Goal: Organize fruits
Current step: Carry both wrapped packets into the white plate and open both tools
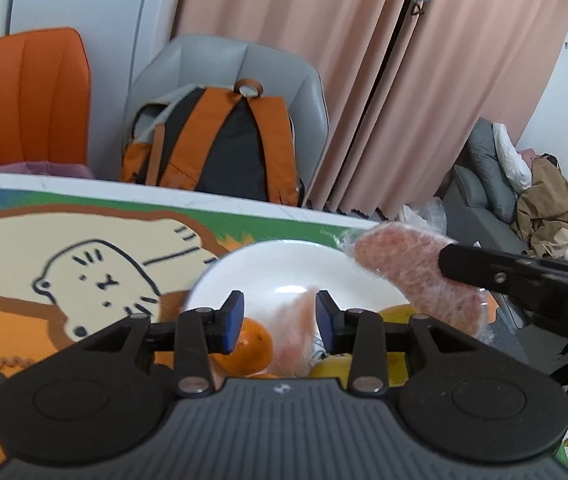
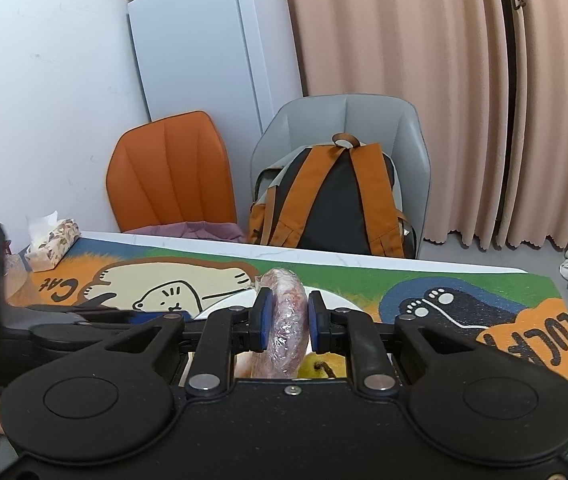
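Two wrist views reach me, and I start with the left one: my left gripper (image 1: pixel 278 316) hangs over the white plate (image 1: pixel 244 268), which sits by the right-hand edge of the tabletop on the cartoon cat mat (image 1: pixel 84 248). Its blue pads stand apart, and a second pink wrapped slice (image 1: pixel 298 334) shows blurred between them; I cannot tell whether they touch it. An orange (image 1: pixel 250 346) lies at the plate's near rim just beside the left pad, and a yellow fruit (image 1: pixel 394 314) sits at the near right. From the right side the right gripper (image 1: pixel 450 262) reaches in, holding the wrapped slice (image 1: pixel 416 272) above the plate's right rim: a long, curved wedge of pinkish-red flesh, grainy in texture, sealed in crinkled clear film. Behind the table stand an orange chair (image 1: pixel 28 96) and a grey chair (image 1: pixel 240 68) with a backpack (image 1: pixel 220 140). In the right wrist view, the right gripper's (image 2: pixel 286 320) pads are clamped on both flat faces of that slice (image 2: pixel 286 312), which stands on edge between them, its film glossy and wrinkled. Beneath it I see the plate's rim (image 2: pixel 228 304) and a yellow pear-like fruit (image 2: pixel 318 366) with a dark stem. A tissue box (image 2: pixel 54 242) rests near the far left corner of the tabletop.
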Tool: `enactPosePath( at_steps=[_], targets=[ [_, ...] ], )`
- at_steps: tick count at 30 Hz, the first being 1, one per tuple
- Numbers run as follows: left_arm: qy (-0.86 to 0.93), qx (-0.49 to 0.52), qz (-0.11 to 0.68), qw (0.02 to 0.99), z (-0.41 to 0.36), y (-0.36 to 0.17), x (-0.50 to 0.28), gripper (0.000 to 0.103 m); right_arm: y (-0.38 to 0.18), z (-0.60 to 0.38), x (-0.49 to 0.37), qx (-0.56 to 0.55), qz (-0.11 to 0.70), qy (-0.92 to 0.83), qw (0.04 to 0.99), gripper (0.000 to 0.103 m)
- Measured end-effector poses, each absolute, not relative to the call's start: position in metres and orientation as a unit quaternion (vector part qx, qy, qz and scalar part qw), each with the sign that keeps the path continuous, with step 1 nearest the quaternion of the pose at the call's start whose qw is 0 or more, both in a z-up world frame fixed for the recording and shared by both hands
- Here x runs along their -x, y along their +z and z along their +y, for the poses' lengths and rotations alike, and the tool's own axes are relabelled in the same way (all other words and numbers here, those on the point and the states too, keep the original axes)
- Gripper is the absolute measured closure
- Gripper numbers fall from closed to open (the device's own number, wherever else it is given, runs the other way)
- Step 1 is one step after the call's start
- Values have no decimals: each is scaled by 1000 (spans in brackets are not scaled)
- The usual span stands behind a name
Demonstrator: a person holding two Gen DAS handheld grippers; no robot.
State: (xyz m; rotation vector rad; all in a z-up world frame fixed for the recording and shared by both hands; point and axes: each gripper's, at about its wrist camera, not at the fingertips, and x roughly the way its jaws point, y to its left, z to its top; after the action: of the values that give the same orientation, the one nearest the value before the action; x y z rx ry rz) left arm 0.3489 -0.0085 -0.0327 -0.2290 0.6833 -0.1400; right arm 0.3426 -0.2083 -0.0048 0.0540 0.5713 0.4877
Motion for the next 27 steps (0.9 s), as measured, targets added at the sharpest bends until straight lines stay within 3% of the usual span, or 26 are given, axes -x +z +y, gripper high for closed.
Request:
enactPosePath(
  at_steps=[21, 27],
  targets=[
    [-18, 117, 336, 934, 43, -29, -308, 51, -20, -173, -365, -18, 288, 233, 929, 86],
    [-5, 123, 339, 933, 53, -31, -300, 50, -21, -170, -363, -26, 291, 224, 930, 78]
  ],
)
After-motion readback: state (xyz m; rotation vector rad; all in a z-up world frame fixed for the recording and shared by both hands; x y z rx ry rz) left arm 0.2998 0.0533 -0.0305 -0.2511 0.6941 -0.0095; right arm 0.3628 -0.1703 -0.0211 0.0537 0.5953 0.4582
